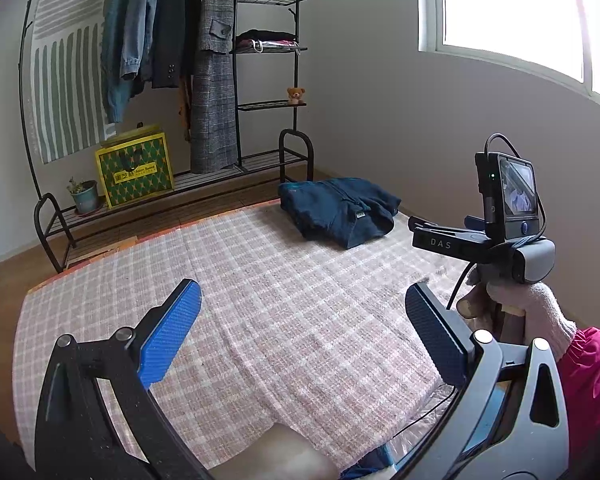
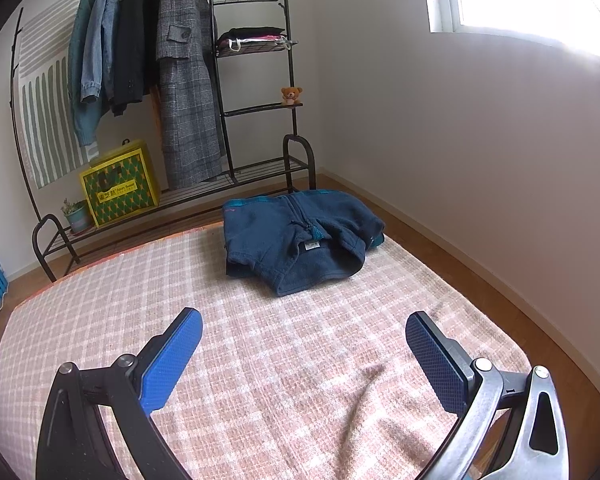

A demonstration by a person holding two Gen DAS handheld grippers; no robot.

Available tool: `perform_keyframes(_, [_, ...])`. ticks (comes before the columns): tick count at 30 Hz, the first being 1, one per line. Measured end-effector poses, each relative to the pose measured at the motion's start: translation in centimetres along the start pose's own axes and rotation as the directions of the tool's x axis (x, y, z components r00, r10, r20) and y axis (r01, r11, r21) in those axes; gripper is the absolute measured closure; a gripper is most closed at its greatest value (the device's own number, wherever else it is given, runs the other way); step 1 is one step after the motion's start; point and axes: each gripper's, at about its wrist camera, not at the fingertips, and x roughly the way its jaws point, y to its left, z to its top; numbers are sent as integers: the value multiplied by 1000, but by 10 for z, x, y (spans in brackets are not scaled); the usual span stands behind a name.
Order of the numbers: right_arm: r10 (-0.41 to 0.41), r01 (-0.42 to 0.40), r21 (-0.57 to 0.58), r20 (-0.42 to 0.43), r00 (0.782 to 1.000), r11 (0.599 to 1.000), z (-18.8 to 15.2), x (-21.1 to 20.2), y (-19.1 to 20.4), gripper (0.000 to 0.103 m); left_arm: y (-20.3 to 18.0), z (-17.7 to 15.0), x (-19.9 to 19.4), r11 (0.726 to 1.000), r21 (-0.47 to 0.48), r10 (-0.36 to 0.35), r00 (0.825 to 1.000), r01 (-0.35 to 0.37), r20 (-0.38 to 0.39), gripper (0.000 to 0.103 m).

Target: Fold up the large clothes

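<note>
Both claws (image 1: pixel 302 328) (image 2: pixel 304 354) gape, well short of the folded navy fleece (image 2: pixel 300 232).

Left gripper (image 1: pixel 302 330) held with jaws spread wide, nothing gripped. Right gripper (image 2: pixel 302 354) likewise wide apart, empty, carried by a gloved hand (image 1: pixel 540 312) with a pink sleeve (image 1: pixel 592 376).

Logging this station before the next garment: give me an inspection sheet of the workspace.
Surface: pink checked blanket spread on a wooden floor, slightly rumpled near the grippers.
Job's things: navy fleece jacket lies folded at the blanket's far edge.
Clutter: nothing seen on the blanket.
Grippers: left gripper and right gripper both open, empty.
Cables: black cable on the right gripper's camera unit.
Surroundings: clothes rack with hanging coats, teddy bear, yellow box, potted plant, window.
</note>
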Motion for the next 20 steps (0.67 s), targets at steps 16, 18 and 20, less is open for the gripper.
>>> perform_keyframes(16, [0,0,0,-4,1000,1000,-1,0,0,0,3,0,-2,1000,13,0,1000,-1,18,0])
perform_keyframes(18, [1,-1,5,-2,1000,1000,-2,-1,0,0,3,0,-5,999,23,22,999,-23,40,0])
perform_keyframes(20, [-1,1,6,-2,1000,1000,-3,-1,1,0,6,1,-7,1000,13,24,999,-25,43,0])
